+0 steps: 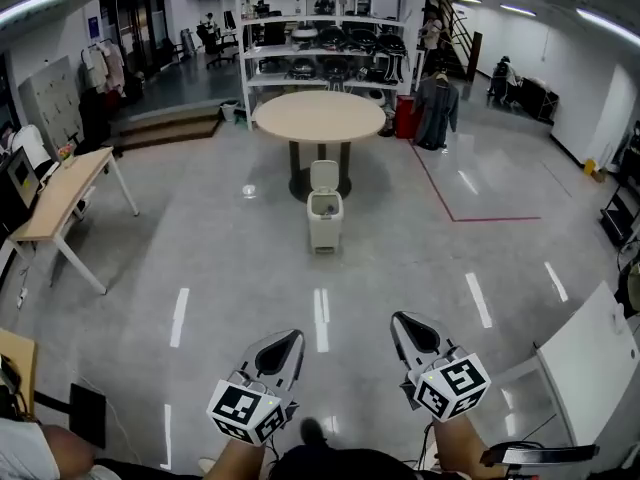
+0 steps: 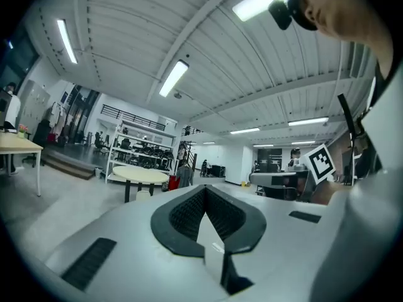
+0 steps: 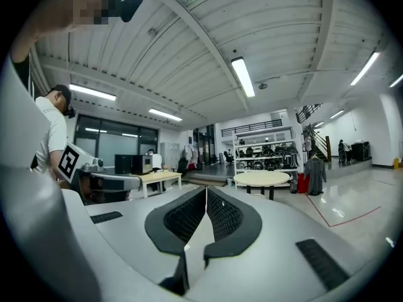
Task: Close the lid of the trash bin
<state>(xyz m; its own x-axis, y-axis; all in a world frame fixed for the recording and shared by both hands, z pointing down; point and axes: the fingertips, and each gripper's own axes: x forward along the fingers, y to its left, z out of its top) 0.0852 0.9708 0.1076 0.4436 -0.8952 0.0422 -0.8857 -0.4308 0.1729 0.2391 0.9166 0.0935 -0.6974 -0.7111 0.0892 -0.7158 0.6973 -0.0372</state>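
Note:
A small white trash bin [image 1: 325, 218] stands on the floor in front of a round table, several steps ahead of me. Its lid [image 1: 324, 175] is up, standing upright behind the bin's mouth. Low in the head view my left gripper [image 1: 288, 342] and right gripper [image 1: 408, 324] are held side by side, both far from the bin. Each is shut with nothing between its jaws. In the left gripper view the left gripper [image 2: 204, 189] points into the room, and the bin [image 2: 144, 194] shows small beside the table. In the right gripper view the right gripper [image 3: 206, 190] has its jaws together.
The round beige table [image 1: 320, 116] stands right behind the bin, with a white shelf rack [image 1: 320, 28] further back. A wooden desk [image 1: 60, 193] is at the left and a white tabletop [image 1: 590, 358] at the near right. Glossy grey floor lies between me and the bin.

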